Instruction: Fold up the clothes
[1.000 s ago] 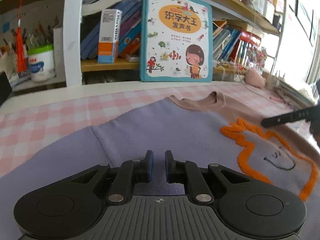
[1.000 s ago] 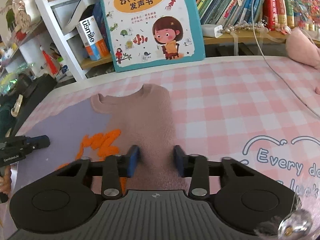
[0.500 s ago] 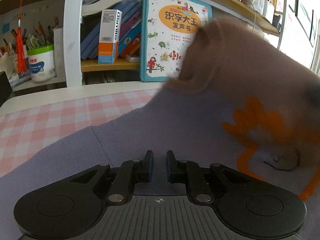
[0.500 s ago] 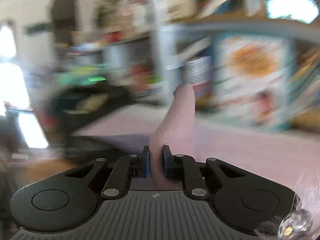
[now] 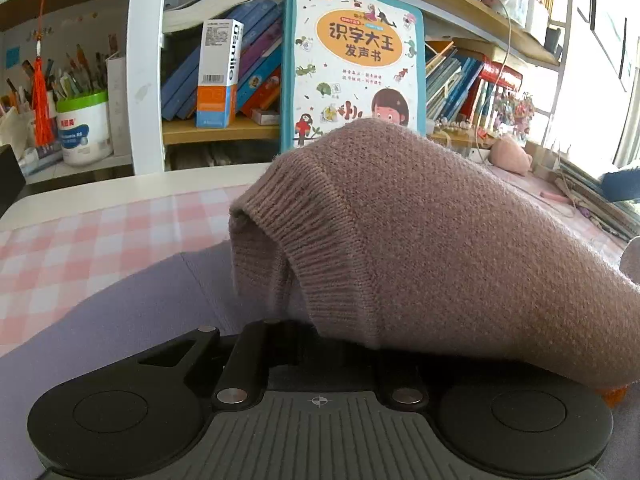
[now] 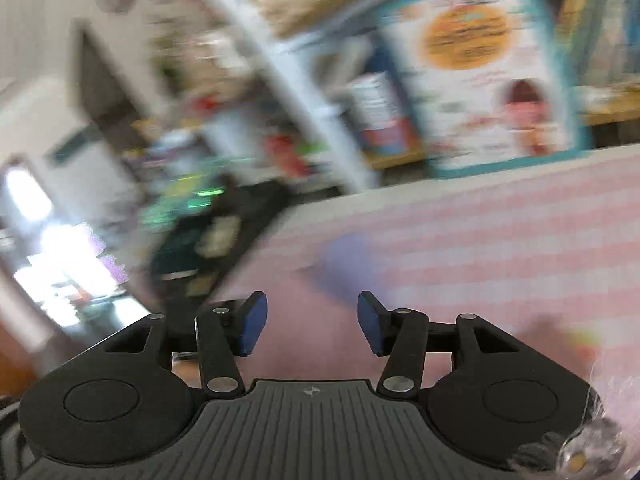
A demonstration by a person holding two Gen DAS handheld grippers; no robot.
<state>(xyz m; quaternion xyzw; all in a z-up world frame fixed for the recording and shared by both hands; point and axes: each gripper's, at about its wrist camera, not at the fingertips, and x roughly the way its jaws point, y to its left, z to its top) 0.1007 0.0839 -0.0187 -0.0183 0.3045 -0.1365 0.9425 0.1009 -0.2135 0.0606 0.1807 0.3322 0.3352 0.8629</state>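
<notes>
Right hand-held gripper [image 6: 311, 322] opening, nothing between its jaws; left one's fingertips hidden.

Shelves: I see a white-framed wooden bookshelf [image 5: 148, 64] crammed with books (one big picture book [image 5: 352, 60] upright).
Table: pink checked cloth [image 5: 80, 240].
Light: bright window [image 5: 596, 80], right.

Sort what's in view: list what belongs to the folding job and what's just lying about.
Job: sweater, its mauve sleeve flopped over the left gripper; right gripper, jaws opening, nothing between them.

Lying about: picture book, toothpaste box, pen tub, pink plush.
</notes>
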